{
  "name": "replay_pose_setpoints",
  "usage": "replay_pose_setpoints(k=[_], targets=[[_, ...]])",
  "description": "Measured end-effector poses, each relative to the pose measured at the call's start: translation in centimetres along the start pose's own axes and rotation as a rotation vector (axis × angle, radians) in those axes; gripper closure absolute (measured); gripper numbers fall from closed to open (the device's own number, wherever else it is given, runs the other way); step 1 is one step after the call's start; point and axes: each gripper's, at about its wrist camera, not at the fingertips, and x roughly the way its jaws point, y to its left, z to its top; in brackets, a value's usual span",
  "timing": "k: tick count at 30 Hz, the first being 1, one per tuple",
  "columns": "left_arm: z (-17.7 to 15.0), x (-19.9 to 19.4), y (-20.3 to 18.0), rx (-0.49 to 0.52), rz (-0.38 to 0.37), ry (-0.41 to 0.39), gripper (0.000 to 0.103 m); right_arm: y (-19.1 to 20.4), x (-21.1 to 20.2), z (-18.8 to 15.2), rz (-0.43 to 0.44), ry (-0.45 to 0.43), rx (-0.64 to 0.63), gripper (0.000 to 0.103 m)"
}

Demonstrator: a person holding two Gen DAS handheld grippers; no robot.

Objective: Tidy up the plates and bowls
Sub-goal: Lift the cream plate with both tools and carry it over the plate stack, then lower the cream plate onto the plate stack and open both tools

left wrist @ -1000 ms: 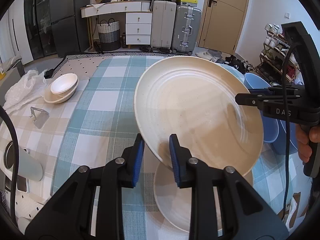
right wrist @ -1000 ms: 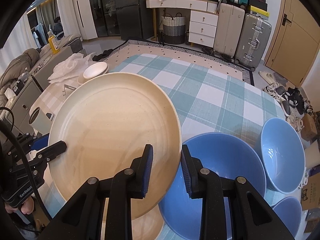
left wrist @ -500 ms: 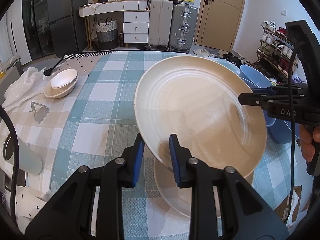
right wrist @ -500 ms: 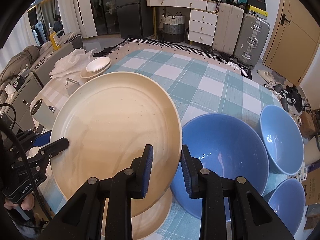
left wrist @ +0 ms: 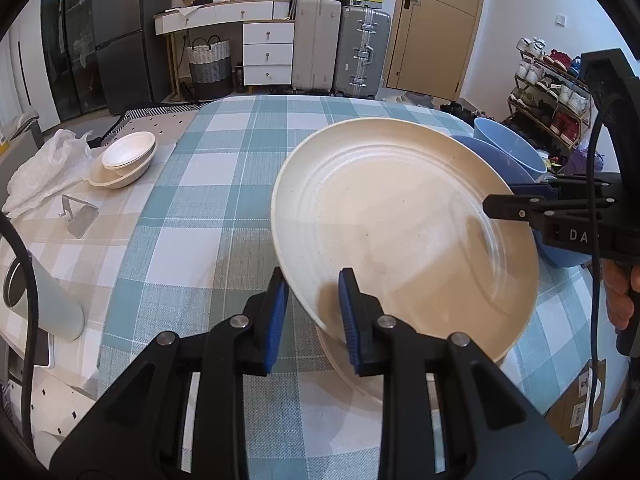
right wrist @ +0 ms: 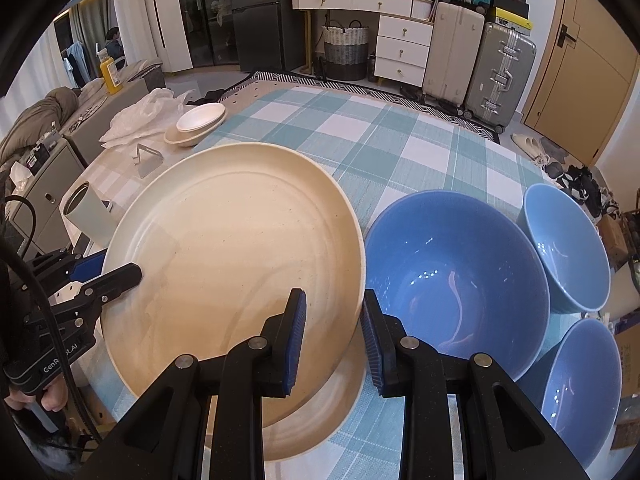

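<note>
Left gripper (left wrist: pixel 313 312) and right gripper (right wrist: pixel 333 334) each clamp opposite rims of a cream plate (left wrist: pixel 404 232) tilted above another plate (right wrist: pixel 320 420) near the tablecloth's (left wrist: pixel 224 168) near edge.

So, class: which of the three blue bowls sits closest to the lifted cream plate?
The largest blue bowl, directly beside the cream plate; the two smaller bowls sit farther right.

The left gripper (left wrist: pixel 313 312) is pointing down at a slant, its blue pads nearly closed and clamping a rim. The right gripper (right wrist: pixel 333 334) is doing the same from the opposite side, steeper. A hand (left wrist: pixel 620 294) is gripping its handle.
</note>
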Motion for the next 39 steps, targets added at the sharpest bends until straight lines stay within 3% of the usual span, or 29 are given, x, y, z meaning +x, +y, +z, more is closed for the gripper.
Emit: replay_pose_setpoints(k=[21,39], targets=[[-1.6,2.7,-1.0,0.07,0.027,0.058,0.08,0.0,1.7,-3.5,0.002,0.023,0.038,0.075],[-2.3,5.4,-1.5,0.105,0.05,0.093,0.08,1.2,2.4,-5.7,-0.07,0.038,0.012,0.075]])
